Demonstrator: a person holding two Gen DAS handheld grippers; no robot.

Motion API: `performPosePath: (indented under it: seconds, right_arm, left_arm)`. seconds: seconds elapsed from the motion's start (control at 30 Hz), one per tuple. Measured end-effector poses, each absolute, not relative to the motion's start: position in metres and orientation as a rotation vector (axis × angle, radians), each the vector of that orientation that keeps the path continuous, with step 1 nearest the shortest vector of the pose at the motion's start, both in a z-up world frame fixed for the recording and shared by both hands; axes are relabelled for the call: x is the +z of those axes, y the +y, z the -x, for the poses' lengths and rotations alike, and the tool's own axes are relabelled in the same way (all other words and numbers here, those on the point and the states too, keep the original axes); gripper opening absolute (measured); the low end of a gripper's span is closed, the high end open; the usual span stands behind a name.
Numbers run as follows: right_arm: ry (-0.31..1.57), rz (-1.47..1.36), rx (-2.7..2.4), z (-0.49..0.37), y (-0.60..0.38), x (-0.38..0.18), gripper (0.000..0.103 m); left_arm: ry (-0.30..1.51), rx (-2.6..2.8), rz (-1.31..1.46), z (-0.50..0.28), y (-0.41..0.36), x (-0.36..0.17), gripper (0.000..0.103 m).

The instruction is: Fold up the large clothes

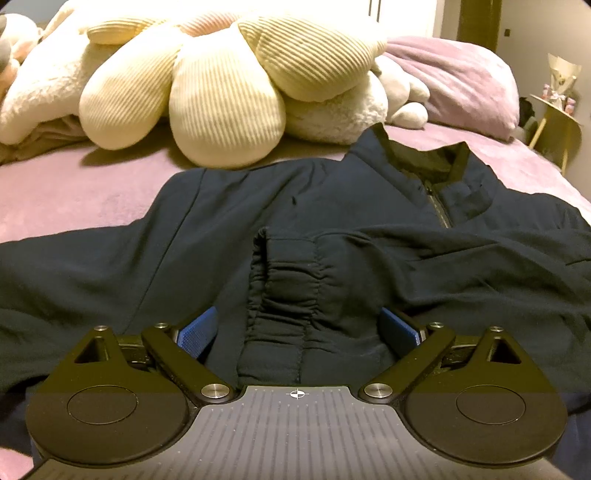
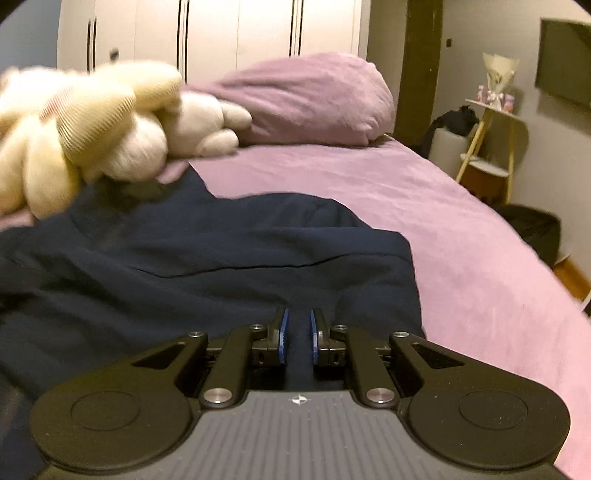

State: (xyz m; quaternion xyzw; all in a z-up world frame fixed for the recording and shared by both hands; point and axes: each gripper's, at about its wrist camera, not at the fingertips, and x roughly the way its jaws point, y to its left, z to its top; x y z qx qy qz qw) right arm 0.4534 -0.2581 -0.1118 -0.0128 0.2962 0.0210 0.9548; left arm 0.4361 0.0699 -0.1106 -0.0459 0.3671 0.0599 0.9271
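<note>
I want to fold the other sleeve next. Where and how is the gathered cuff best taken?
Grip the sleeve cuff across its elastic band, coming from the near side: it lies bunched on the dark jacket, already between the open left tongs.

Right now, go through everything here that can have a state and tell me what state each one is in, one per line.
left gripper: open, jaws wide either side of the cuff, pads clear of it
right gripper: shut on jacket fabric
jacket: spread on the bed, zipper closed at the collar
sleeve cuff: folded in across the jacket front, lying loose
wardrobe doors: closed
</note>
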Motion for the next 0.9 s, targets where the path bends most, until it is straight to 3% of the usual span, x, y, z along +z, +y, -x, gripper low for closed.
performPosePath:
  seconds: [0.27,0.63,0.77,0.9]
  right_arm:
    - [0.613,0.160,0.065,-0.444,-0.248,-0.139,0.011]
    - [0.573,0.173,0.038,-0.413,-0.231,-0.114,0.017]
    - [0.662,0.254,0.062,-0.422,-0.220,-0.135,0.017]
    - [0.709,0.256,0.046,-0.429,-0.217,-0.119,0.017]
  left_arm:
    - [0.772,0.131,0.076,-0.437,0.071,-0.110,0.102]
    - [0.804,0.202,0.124,-0.429,0.078,-0.103,0.103]
    - [0.763,0.196,0.241,-0.402,0.096,-0.091,0.103]
    - [0.713,0.151,0.424,-0.347,0.137,-0.076,0.103]
